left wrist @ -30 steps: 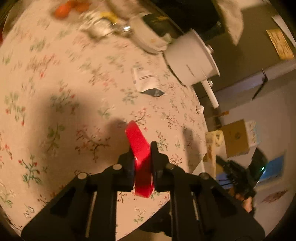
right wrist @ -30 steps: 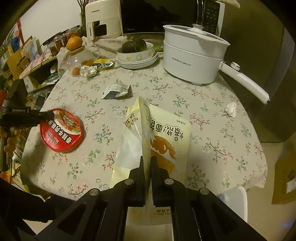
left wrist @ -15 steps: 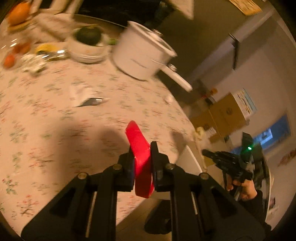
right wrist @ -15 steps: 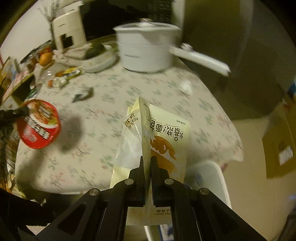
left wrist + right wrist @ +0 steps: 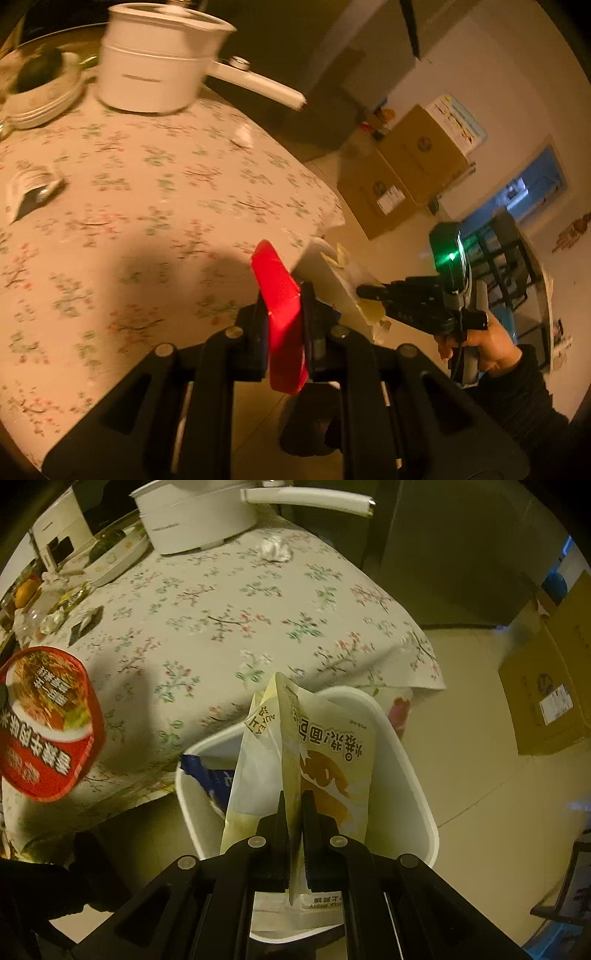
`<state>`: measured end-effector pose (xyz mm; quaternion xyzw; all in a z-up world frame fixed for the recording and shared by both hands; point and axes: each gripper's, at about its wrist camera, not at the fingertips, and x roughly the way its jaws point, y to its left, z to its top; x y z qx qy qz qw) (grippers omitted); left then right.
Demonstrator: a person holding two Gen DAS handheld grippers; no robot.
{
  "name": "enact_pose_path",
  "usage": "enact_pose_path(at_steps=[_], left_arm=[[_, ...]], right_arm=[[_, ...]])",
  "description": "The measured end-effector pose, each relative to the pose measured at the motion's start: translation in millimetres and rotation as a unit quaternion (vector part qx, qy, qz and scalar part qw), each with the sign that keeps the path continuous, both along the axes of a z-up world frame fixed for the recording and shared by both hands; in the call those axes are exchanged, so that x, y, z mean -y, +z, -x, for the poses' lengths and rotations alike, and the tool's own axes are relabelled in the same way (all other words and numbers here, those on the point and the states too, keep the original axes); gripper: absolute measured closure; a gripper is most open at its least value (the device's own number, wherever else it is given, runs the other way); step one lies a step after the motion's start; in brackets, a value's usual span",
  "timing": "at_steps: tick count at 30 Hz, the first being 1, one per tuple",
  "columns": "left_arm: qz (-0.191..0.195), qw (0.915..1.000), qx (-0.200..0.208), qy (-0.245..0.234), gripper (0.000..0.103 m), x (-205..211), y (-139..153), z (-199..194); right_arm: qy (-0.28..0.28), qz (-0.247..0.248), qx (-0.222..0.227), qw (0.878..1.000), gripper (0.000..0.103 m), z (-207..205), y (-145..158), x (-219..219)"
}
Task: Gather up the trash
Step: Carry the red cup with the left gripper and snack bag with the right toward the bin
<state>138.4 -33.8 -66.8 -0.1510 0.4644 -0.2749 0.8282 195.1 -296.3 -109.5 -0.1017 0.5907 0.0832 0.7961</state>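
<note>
The right claw [image 5: 294, 805] is closed on a yellow bag [image 5: 325, 753], which hangs over the white bin [image 5: 417, 786] beside the desk [image 5: 229, 609] corner. The left claw [image 5: 283, 306] pinches a red lid [image 5: 280, 295] above the desk edge.

The red lid [image 5: 46, 723] runs off the right wrist view's left edge. The yellow bag [image 5: 317, 760] hides most of the white bin's [image 5: 406, 768] inside. The wrapper [image 5: 31, 186] on the counter [image 5: 155, 206] is blurred, its print unreadable.
</note>
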Motion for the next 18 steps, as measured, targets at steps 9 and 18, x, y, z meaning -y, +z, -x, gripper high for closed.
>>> enact_pose_path(at_steps=[9,18], left_arm=[[-0.014,0.999,0.001,-0.043,0.087,57.2,-11.7,-5.0],[-0.04,0.9972,0.0,-0.063,0.087,94.1,-35.4,-8.1]], right_arm=[[-0.033,-0.01,-0.002,0.999,0.05,1.3,1.5,22.1],[-0.066,-0.024,0.002,0.998,0.045,2.6,8.6,46.9]])
